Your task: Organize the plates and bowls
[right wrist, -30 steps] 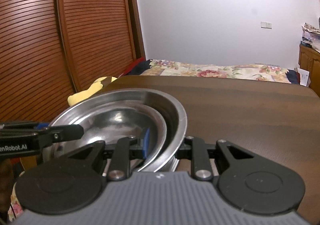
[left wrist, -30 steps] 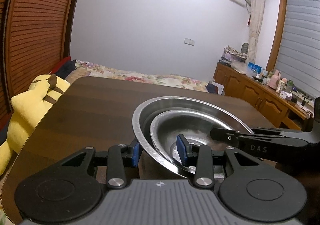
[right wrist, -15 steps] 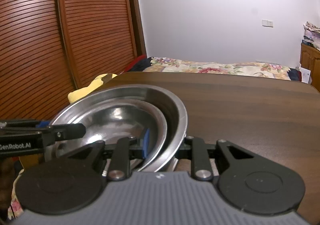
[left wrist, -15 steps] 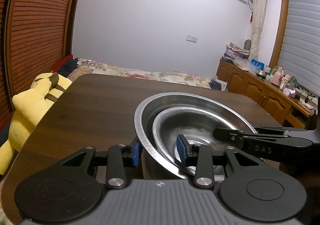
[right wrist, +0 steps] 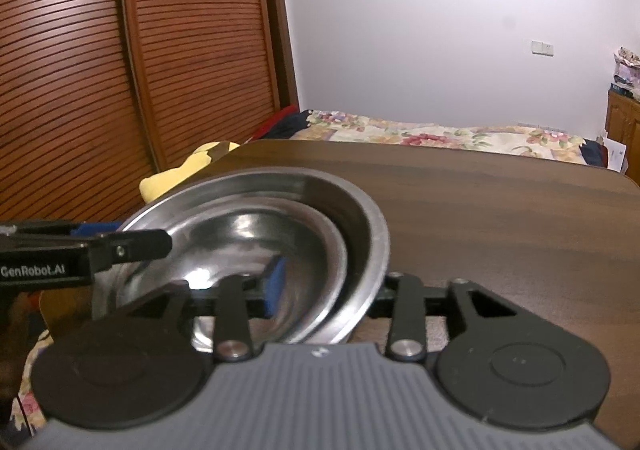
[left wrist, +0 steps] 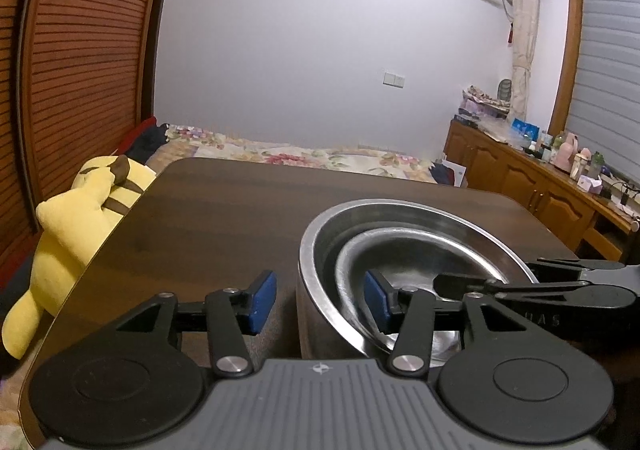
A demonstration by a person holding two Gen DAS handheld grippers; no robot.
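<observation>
A small steel bowl (left wrist: 404, 262) is nested in a large steel bowl (left wrist: 320, 246) on the dark wooden table (left wrist: 224, 217). My left gripper (left wrist: 320, 302) is open and straddles the bowls' near left rims, one blue pad outside, one inside. My right gripper (right wrist: 332, 286) is open too and straddles the right rims in the right wrist view, where the small bowl (right wrist: 256, 234) sits inside the large bowl (right wrist: 372, 234). Its outer finger is hidden behind the rim.
A yellow plush toy (left wrist: 76, 217) lies off the table's left edge. A bed with a floral cover (left wrist: 304, 153) stands beyond the far edge. Wooden cabinets (left wrist: 532, 185) with clutter line the right wall. Slatted wooden doors (right wrist: 120, 69) stand at the left.
Both grippers have opened wider and no longer pinch the bowl rims. The nested bowls now rest lower, on the table.
</observation>
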